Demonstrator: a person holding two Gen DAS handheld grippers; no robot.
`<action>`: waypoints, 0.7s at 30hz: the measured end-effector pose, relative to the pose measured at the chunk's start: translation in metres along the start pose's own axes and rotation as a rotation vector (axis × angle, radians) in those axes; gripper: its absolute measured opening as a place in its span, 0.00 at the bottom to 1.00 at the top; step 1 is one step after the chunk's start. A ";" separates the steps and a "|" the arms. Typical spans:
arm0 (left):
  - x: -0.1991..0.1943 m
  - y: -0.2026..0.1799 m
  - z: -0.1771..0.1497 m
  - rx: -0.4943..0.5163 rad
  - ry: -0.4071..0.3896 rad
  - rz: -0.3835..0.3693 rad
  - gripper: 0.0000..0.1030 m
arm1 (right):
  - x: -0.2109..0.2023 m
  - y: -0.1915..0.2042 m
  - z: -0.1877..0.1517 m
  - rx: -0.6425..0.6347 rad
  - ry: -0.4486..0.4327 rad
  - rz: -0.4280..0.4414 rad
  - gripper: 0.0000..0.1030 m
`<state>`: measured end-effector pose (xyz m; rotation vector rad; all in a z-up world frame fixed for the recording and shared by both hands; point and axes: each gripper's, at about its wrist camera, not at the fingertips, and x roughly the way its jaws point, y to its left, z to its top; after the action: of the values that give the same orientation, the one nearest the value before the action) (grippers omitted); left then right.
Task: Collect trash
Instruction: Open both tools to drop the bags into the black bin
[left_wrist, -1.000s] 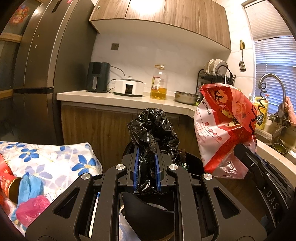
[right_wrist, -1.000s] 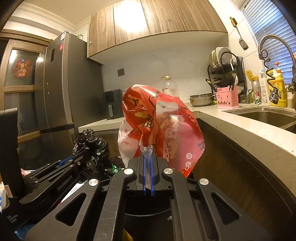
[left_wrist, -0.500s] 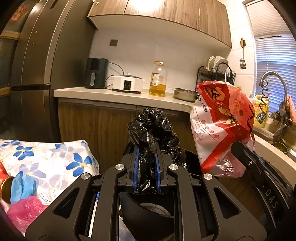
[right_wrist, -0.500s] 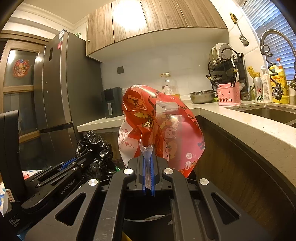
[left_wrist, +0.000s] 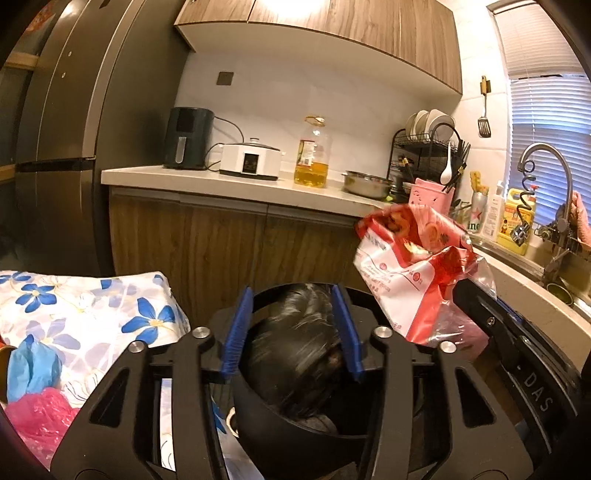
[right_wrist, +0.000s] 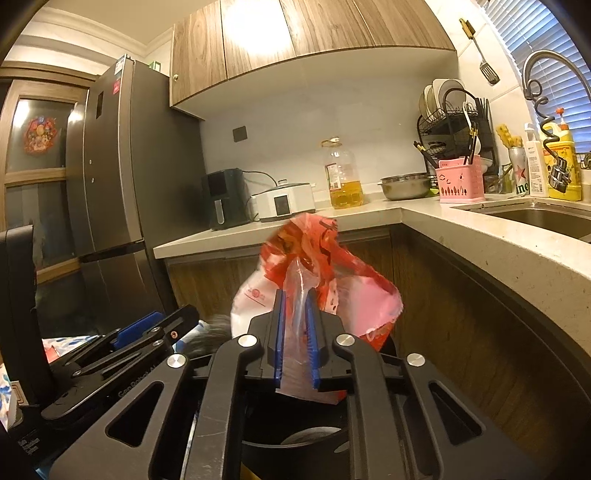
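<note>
My left gripper (left_wrist: 291, 325) is open above a black bin (left_wrist: 295, 417). A crumpled black plastic bag (left_wrist: 295, 365), blurred, is between and below its blue pads, dropping into the bin. My right gripper (right_wrist: 296, 332) has its jaws slightly apart with the red and white snack bag (right_wrist: 317, 280) between the pads, sagging toward the bin (right_wrist: 306, 439). The snack bag (left_wrist: 410, 266) shows at the right in the left wrist view.
A floral tablecloth (left_wrist: 85, 306) with a blue glove (left_wrist: 31, 365) and a pink bag (left_wrist: 40, 417) lies at left. The kitchen counter (left_wrist: 236, 184) carries appliances and an oil bottle (left_wrist: 312, 151). The sink counter (right_wrist: 491, 236) curves at right. A fridge (right_wrist: 110, 184) stands left.
My left gripper has opened and let go of the black bag, which is falling into the bin. My right gripper's jaws have parted a little and the snack bag has sunk lower.
</note>
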<state>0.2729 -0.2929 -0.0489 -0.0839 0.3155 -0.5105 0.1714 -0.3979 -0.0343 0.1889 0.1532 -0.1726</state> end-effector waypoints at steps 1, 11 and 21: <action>0.001 0.001 -0.001 -0.001 0.001 0.001 0.48 | 0.000 -0.001 0.000 0.003 0.000 -0.001 0.23; -0.013 0.018 -0.003 -0.047 -0.012 0.052 0.70 | -0.003 -0.003 0.000 0.010 0.002 -0.001 0.31; -0.053 0.031 -0.007 -0.040 -0.034 0.141 0.89 | -0.023 0.002 -0.001 0.021 -0.003 0.000 0.53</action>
<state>0.2416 -0.2397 -0.0460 -0.1085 0.2962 -0.3629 0.1492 -0.3926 -0.0308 0.2100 0.1488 -0.1742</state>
